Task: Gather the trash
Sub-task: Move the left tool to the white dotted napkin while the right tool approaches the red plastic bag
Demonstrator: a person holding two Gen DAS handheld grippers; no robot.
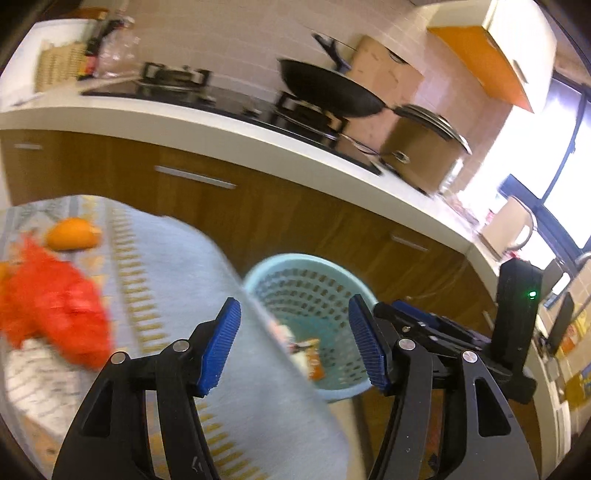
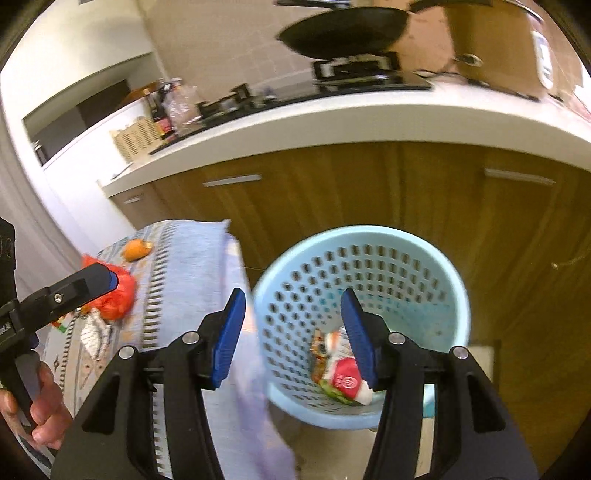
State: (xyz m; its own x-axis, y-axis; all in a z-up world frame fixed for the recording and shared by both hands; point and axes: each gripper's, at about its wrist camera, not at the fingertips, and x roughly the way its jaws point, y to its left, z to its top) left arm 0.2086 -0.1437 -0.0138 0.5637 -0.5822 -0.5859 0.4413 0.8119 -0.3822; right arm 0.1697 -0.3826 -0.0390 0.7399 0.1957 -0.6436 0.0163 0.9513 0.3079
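A light blue perforated waste basket (image 1: 325, 284) (image 2: 399, 266) stands on the floor beside a table with a pale blue cloth (image 1: 173, 266) (image 2: 192, 258). Wrappers (image 2: 343, 376) (image 1: 314, 358) lie inside it. On the cloth lie a red-orange plastic bag (image 1: 51, 302) (image 2: 118, 291), an orange peel (image 1: 74, 233) (image 2: 136, 249) and a white wrapper (image 2: 94, 332). My left gripper (image 1: 293, 347) is open and empty over the table edge. My right gripper (image 2: 293, 334) is open and empty above the basket. The left gripper also shows in the right wrist view (image 2: 99, 282).
A white counter (image 1: 221, 136) (image 2: 332, 118) with wooden cabinets (image 1: 295, 221) runs behind. It carries a black hob (image 1: 207, 96), a wok (image 1: 328, 88) (image 2: 343, 26), a lidded pot (image 1: 421, 147) and a cardboard box (image 1: 384, 74). A kettle (image 1: 506, 229) stands by the window.
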